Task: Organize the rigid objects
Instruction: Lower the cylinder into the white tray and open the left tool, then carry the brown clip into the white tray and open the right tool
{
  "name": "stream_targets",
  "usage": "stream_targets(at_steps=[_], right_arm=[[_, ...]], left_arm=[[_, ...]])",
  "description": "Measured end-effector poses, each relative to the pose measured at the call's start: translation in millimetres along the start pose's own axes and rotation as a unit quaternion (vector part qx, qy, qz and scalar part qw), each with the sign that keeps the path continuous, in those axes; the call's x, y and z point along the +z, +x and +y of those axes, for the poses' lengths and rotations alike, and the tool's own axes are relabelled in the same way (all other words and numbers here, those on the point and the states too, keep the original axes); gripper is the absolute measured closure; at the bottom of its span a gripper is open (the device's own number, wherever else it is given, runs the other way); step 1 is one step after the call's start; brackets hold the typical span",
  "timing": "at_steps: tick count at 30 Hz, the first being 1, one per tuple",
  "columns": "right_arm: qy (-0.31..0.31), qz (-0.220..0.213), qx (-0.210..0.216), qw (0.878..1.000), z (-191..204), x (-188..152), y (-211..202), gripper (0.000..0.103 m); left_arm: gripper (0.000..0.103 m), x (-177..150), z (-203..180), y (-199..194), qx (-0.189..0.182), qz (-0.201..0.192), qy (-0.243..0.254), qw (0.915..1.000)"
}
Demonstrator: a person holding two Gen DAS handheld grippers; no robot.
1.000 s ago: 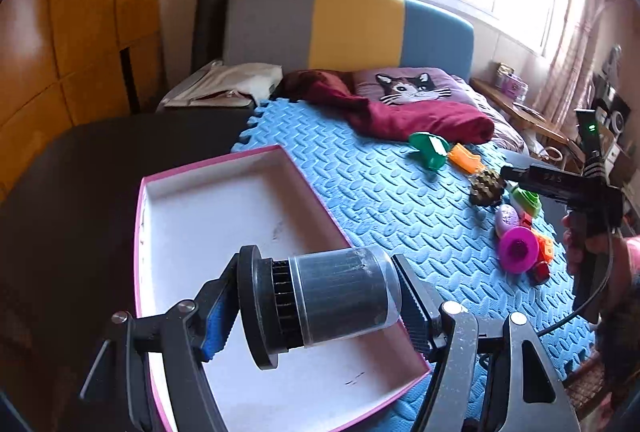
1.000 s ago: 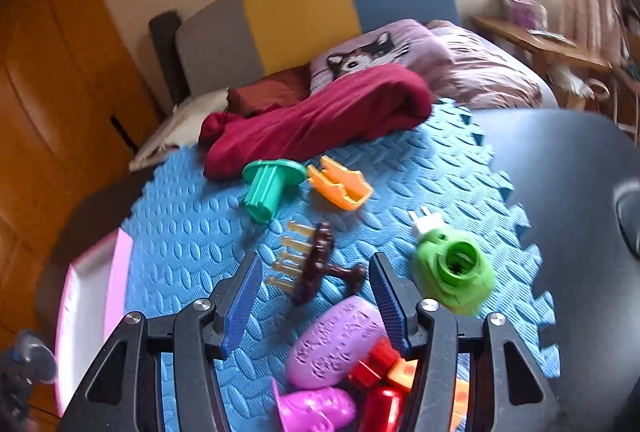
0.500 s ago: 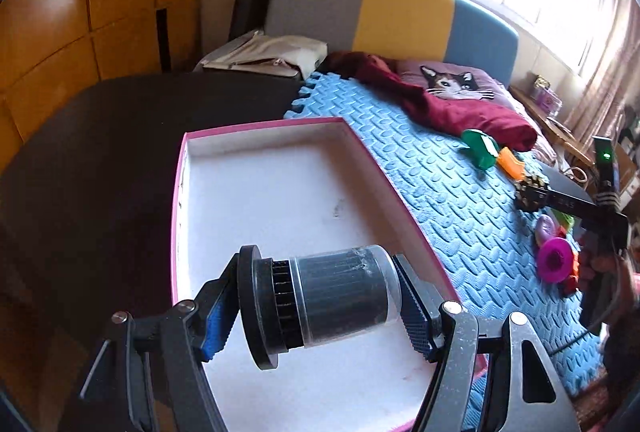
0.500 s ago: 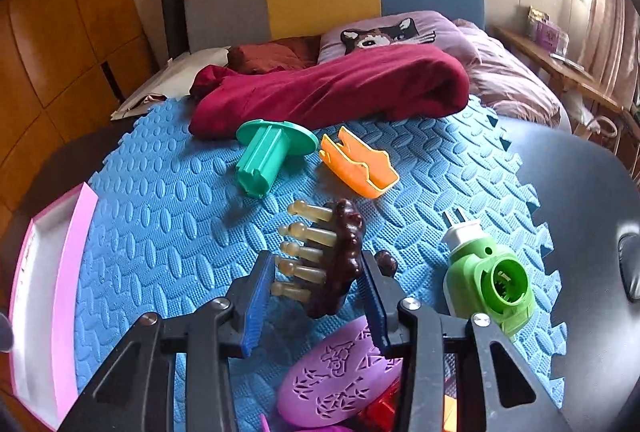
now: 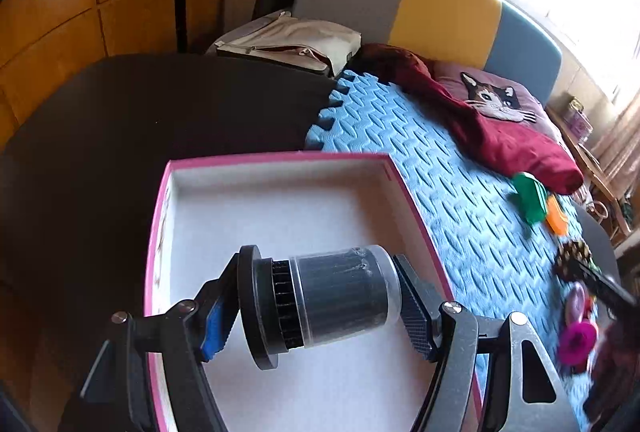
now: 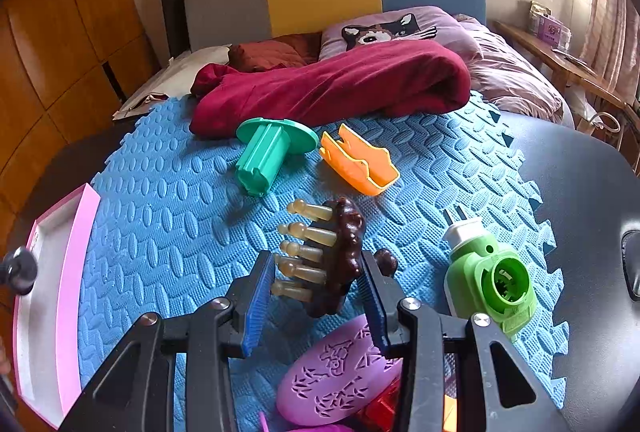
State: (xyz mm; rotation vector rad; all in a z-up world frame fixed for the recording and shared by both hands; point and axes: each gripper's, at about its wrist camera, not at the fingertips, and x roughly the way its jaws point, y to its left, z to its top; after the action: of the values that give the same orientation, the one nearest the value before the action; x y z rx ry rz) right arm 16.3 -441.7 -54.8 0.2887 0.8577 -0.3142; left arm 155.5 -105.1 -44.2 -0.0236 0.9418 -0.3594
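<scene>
Left claw (image 5: pixel 320 306): clamped end-to-end on a dark filter cartridge (image 5: pixel 320 302) with a clear sleeve and black flanged cap, held sideways. Left pad on the flange, right pad on the clear end. It hangs over the white inside of the pink-rimmed box (image 5: pixel 280 200), near the box's right wall, not touching the floor of it.

Right claw (image 6: pixel 316 296): jaws have just been closing, now narrow around the brown scalp-massage comb (image 6: pixel 332 256). Left pad is at the amber prong tips, right pad against the brown back next to the knob; firm contact on the prong side is hard to confirm. Comb lies on the blue foam mat (image 6: pixel 168 216) on the bench.

No readable writing or brand anywhere; purple oval case (image 6: pixel 332 384) only has a cut-out pattern.

Near the comb: green plug-in device (image 6: pixel 488 276) to the right, teal flanged spool (image 6: pixel 268 152) and orange clip (image 6: pixel 360 164) beyond it, purple case just below the right claw. Box edge shows far left in the right wrist view.
</scene>
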Motion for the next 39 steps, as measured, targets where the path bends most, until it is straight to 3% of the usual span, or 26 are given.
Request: stream_targets(at_steps=[6, 8, 14, 16, 17, 29, 39], right_arm=[[-0.016, 0.016, -0.004, 1.000, 6.3, -2.1, 5.0, 0.066], [-0.030, 0.003, -0.031, 0.999, 11.3, -2.8, 2.0, 0.067], [-0.033, 0.001, -0.040, 0.999, 9.9, -1.9, 2.5, 0.067], [-0.035, 0.000, -0.044, 0.998, 10.0, -1.8, 2.5, 0.067], [-0.035, 0.000, -0.044, 0.998, 10.0, -1.8, 2.8, 0.067], [-0.049, -0.019, -0.062, 0.997, 14.1, -2.6, -1.0, 0.067], [-0.064, -0.039, -0.033, 0.997, 26.8, -4.3, -13.3, 0.067]], left_arm=[[0.032, 25.4, -8.9, 25.4, 0.006, -0.003, 0.004, 1.0000], [0.032, 30.6, -12.7, 35.1, 0.003, 0.003, 0.008, 1.0000], [0.028, 33.7, -19.8, 54.2, 0.006, 0.014, 0.020, 0.9997], [0.016, 30.7, -19.7, 48.7, 0.012, 0.000, 0.025, 0.9996], [0.015, 28.2, -18.5, 43.3, 0.021, -0.010, 0.027, 0.9994], [0.014, -36.1, -13.1, -20.1, 0.055, -0.035, 0.052, 0.9965], [0.014, -71.7, -21.0, -60.3, 0.069, -0.058, 0.071, 0.9934]])
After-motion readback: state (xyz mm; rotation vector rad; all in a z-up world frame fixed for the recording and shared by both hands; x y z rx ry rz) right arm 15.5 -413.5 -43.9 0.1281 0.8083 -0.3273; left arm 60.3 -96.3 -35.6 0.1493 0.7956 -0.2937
